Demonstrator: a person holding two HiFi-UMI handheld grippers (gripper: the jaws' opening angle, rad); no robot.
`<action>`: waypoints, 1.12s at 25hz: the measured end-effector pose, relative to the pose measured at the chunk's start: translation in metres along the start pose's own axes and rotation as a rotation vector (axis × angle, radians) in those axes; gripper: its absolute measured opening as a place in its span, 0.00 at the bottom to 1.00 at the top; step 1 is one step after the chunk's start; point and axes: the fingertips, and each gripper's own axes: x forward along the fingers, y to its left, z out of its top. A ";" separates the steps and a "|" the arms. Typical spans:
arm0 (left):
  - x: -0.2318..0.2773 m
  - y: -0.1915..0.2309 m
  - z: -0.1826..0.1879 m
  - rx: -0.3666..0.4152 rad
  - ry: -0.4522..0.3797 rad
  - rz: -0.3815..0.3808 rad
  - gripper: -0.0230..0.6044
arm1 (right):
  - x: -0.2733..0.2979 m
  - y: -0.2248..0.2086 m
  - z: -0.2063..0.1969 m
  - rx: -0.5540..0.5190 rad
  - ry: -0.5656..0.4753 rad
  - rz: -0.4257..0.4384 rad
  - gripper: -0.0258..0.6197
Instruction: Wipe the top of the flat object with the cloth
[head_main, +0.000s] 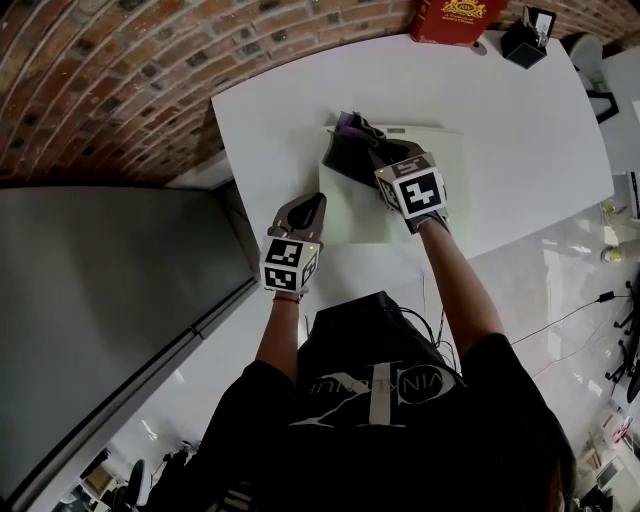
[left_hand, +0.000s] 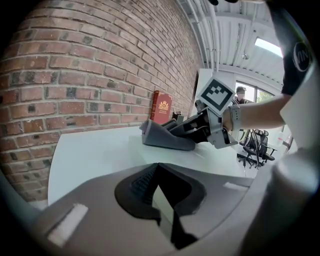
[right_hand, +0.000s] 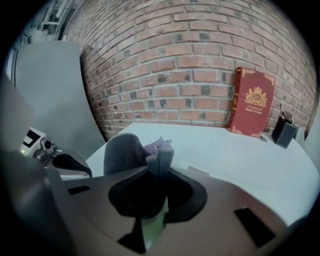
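Brick wall (head_main: 120, 80) behind, white tabletop (head_main: 520, 130) below. On the tabletop, a pale flat object (head_main: 350, 212). Far back against the wall, a red book (head_main: 458, 18) upright. Heaped on the flat object's far-left part, a dark grey cloth (head_main: 350, 158), pinched by the right tongs (head_main: 378, 145) (purple scrap peeking out). Left tongs (head_main: 305, 208) pressed together on nothing, near the flat object's near-left corner. Beside the book, a black holder (head_main: 523, 42), contents too small to tell.

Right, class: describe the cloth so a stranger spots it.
On the white table by the brick wall lies a pale flat board. At its far left corner, the right gripper pinches the cloth: dark grey, crumpled, the only soft thing there.
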 end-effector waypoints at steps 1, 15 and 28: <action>0.000 0.000 0.000 0.002 0.000 0.001 0.06 | -0.002 -0.004 -0.003 0.004 0.003 -0.008 0.12; 0.000 0.002 -0.002 -0.011 0.006 0.023 0.05 | -0.040 -0.066 -0.033 0.047 0.019 -0.117 0.12; 0.001 0.001 -0.002 -0.006 0.027 0.045 0.05 | -0.079 -0.123 -0.063 0.092 0.043 -0.238 0.12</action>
